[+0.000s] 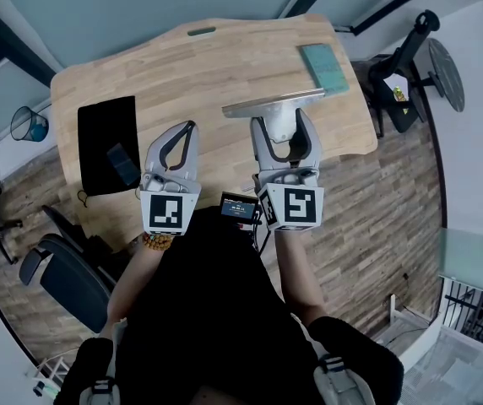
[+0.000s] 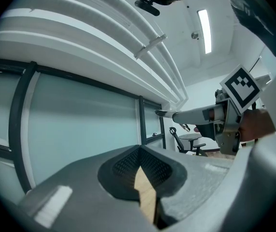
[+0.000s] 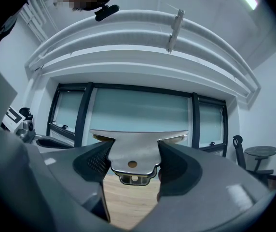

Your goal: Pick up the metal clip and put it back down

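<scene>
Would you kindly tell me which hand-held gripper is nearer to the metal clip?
Right: the right hand-held gripper is clamped on the metal clip; the left hand-held gripper is shut, empty and apart, to its left.

No txt I can read, b/w square code markers on cubes of left tool & right tool, no letters/nos., small screen at waist, chars too small.

Wooden table: black mat (teal pad).
</scene>
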Demonstrator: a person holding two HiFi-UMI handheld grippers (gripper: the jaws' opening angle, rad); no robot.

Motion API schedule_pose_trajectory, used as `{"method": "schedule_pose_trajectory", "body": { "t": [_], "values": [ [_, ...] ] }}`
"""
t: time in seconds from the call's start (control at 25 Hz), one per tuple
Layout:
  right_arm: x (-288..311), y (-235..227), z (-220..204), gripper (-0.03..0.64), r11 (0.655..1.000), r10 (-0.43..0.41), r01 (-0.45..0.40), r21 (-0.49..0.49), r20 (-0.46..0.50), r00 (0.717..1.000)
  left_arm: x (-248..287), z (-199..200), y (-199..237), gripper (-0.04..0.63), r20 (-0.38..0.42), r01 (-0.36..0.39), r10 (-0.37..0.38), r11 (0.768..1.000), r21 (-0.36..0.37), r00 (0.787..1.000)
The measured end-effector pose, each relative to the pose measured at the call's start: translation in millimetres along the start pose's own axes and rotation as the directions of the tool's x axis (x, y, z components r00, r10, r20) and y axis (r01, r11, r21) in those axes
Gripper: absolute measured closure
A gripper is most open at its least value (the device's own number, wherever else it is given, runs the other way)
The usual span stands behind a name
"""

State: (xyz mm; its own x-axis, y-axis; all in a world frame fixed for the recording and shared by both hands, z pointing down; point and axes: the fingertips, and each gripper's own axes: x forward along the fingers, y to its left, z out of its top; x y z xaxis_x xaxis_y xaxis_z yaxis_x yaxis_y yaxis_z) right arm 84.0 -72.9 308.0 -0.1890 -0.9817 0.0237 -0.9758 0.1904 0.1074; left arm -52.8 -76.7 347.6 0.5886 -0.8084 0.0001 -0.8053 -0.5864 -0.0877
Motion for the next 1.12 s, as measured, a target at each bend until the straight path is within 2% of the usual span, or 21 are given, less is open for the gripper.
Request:
{"method": "schedule_pose_trajectory", "body": {
  "t": [0.48,1.12],
  "values": [
    [9.9,-1.8,-21.9,0.304,1.000,0.016,-0.017,-0.001,-0.039,0.999,-3.0,-17.1,1.8,0.595,-0.046,-0.011,0.011,1.000,-0.015,0.999],
    [30.2,-9.0,-98.7,0.304,0.999,0.048,-0.046,0.012,-0.167,0.985,-11.6,-47.1,2.2,0.595,-0.135,-0.038,0.035,0.999,-0.018,0.990]
  ]
}}
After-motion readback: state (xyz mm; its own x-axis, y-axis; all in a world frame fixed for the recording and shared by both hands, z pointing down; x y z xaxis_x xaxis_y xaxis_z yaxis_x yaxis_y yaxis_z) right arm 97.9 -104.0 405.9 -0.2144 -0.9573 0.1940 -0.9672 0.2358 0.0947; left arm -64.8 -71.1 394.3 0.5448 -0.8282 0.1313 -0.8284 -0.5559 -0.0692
